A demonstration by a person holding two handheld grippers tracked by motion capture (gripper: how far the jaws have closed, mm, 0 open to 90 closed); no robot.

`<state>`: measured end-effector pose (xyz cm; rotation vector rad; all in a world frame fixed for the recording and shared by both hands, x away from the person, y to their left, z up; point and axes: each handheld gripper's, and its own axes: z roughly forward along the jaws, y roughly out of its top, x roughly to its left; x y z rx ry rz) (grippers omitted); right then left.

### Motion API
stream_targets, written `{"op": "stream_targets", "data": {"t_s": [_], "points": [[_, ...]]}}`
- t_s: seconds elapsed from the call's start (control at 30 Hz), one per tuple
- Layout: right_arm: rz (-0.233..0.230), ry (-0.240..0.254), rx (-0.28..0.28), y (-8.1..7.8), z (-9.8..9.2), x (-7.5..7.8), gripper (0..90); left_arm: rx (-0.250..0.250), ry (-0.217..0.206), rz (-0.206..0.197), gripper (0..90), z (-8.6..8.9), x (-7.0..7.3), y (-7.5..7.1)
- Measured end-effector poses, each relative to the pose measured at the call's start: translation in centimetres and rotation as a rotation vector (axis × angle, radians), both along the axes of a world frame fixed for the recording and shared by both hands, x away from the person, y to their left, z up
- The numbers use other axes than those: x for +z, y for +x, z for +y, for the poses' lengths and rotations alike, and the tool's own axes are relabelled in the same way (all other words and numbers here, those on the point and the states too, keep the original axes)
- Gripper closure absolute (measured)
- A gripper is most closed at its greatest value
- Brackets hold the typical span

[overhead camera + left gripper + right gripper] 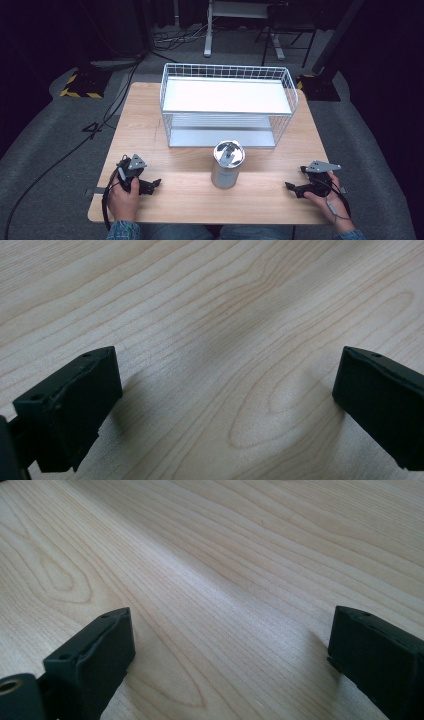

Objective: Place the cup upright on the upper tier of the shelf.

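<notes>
Nearest the camera in the high view: two sleeved forearms rising from the bottom edge, each hand wrapped round a hand-held gripper. Left hand-held gripper [150, 185] low on the left of the wooden worktop [150, 125], resting on or just above the wood, jaws pointed inward toward the middle. Seen along its own jaws in the left gripper view [227, 390]: both black jaws spread wide, bare wood grain between them, gripping nothing. Right hand-held gripper [292, 188] low on the right of the worktop, likewise pointed inward, grey three-cornered plate on top. Same story in the right gripper view [230, 655]: jaws set far apart, plain wood between, nothing held.

Between the two, a little beyond them and near the middle of the worktop: a shiny metal can [227, 165], standing upright, its reflective top facing up. Well apart from both hand-held grippers, touched by neither. Just behind the can, close but apart: a white wire basket rack [227, 107] with a white upper shelf and a lower level beneath, open front toward the person. Beyond the worktop: grey carpeted floor, black cables trailing off to the left, yellow-and-black striped bases at both far corners.
</notes>
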<state>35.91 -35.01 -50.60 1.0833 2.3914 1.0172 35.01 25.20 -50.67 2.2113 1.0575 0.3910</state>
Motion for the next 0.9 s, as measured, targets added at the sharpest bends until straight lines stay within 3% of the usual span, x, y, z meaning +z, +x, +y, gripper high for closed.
{"op": "stream_targets", "data": {"t_s": [0.37,0.6,0.9], "points": [[0.002,-0.004,0.004,0.07,0.09,-0.03,2.7,0.0,0.0,0.0,0.0,0.0,0.0,0.0],[0.009,-0.01,0.039,0.08,-0.01,-0.06,0.2,0.0,0.0,0.0,0.0,0.0,0.0,0.01],[0.01,-0.01,0.018,-0.05,0.04,-0.04,0.0,0.0,0.0,0.0,0.0,0.0,0.0,0.01]]}}
